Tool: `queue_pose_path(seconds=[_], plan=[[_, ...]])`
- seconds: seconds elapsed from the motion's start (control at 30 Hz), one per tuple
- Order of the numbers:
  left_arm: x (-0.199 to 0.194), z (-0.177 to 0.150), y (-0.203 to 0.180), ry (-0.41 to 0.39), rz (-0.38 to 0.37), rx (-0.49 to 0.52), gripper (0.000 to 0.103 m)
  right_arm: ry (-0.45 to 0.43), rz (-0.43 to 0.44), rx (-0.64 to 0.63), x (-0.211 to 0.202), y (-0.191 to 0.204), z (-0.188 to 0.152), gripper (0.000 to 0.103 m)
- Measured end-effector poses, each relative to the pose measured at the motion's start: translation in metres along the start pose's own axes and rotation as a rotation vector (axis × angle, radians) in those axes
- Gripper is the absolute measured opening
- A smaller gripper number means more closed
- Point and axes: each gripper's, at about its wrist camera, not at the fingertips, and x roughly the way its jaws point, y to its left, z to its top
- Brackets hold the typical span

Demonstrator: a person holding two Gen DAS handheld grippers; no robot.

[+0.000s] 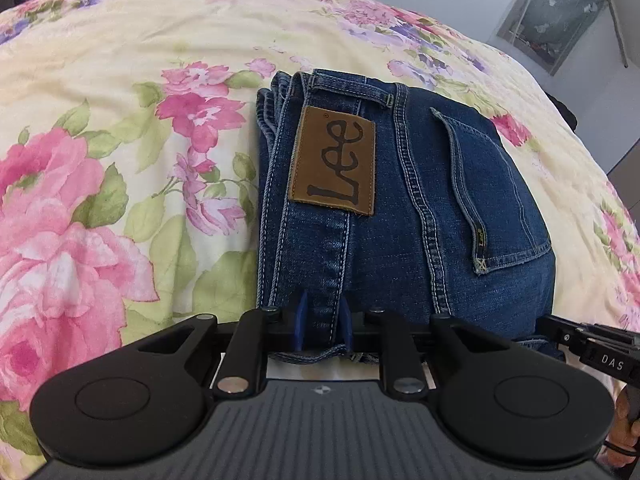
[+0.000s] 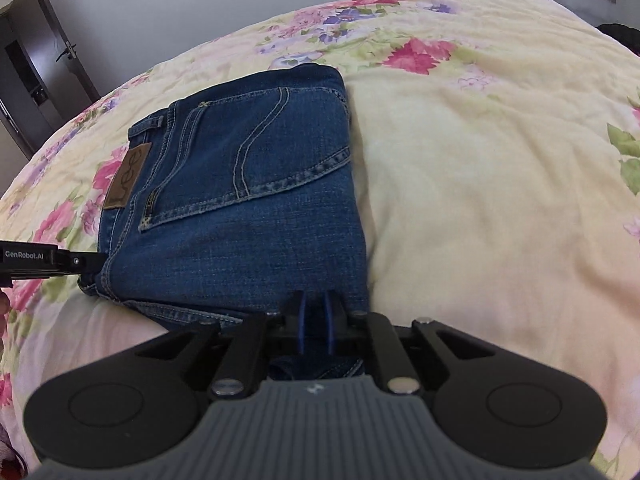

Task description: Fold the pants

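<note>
Blue Lee jeans (image 1: 420, 208) lie folded into a compact stack on the floral bedspread, back pocket and brown leather patch (image 1: 334, 160) facing up. My left gripper (image 1: 324, 326) is shut on the near edge of the jeans at the waistband side. My right gripper (image 2: 316, 328) is shut on the near edge of the jeans (image 2: 240, 184) close to their right side. The left gripper's body also shows in the right wrist view (image 2: 52, 262) at the left, and the right gripper's body shows in the left wrist view (image 1: 592, 344) at the right.
The cream bedspread with pink and purple flowers (image 1: 120, 160) spreads on all sides of the jeans (image 2: 480, 180). A dark door (image 2: 36, 64) stands at the far left. A framed picture (image 1: 556, 16) hangs on the wall at the far right.
</note>
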Motion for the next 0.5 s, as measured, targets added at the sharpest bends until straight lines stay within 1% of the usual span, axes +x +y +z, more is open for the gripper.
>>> queue_pose_path(seconds=[0.17,0.23,0.3,0.37,0.43,0.47,0.5], plan=[[-0.003,-0.003,-0.003,-0.014,0.016,0.002,0.025,-0.015,-0.037,-0.066,-0.002,0.011,-0.002,0.004],[-0.006,-0.002,-0.009,-0.021,0.034,0.027,0.025,-0.026,-0.044,-0.082,-0.004,0.013,-0.002,0.004],[-0.009,-0.003,-0.014,-0.038,0.049,0.066,0.025,-0.040,-0.036,-0.076,-0.006,0.011,-0.003,0.004],[-0.013,-0.005,-0.016,-0.055,0.057,0.080,0.026,-0.053,-0.015,-0.045,-0.007,0.006,-0.002,0.005],[-0.017,-0.003,-0.017,-0.067,0.068,0.074,0.034,-0.074,0.017,0.006,-0.012,-0.001,-0.002,0.008],[-0.019,-0.002,-0.017,-0.069,0.072,0.069,0.036,-0.087,0.034,0.027,-0.014,-0.003,-0.002,0.015],[-0.021,0.000,-0.017,-0.069,0.072,0.067,0.039,-0.105,0.050,0.042,-0.017,-0.005,-0.001,0.023]])
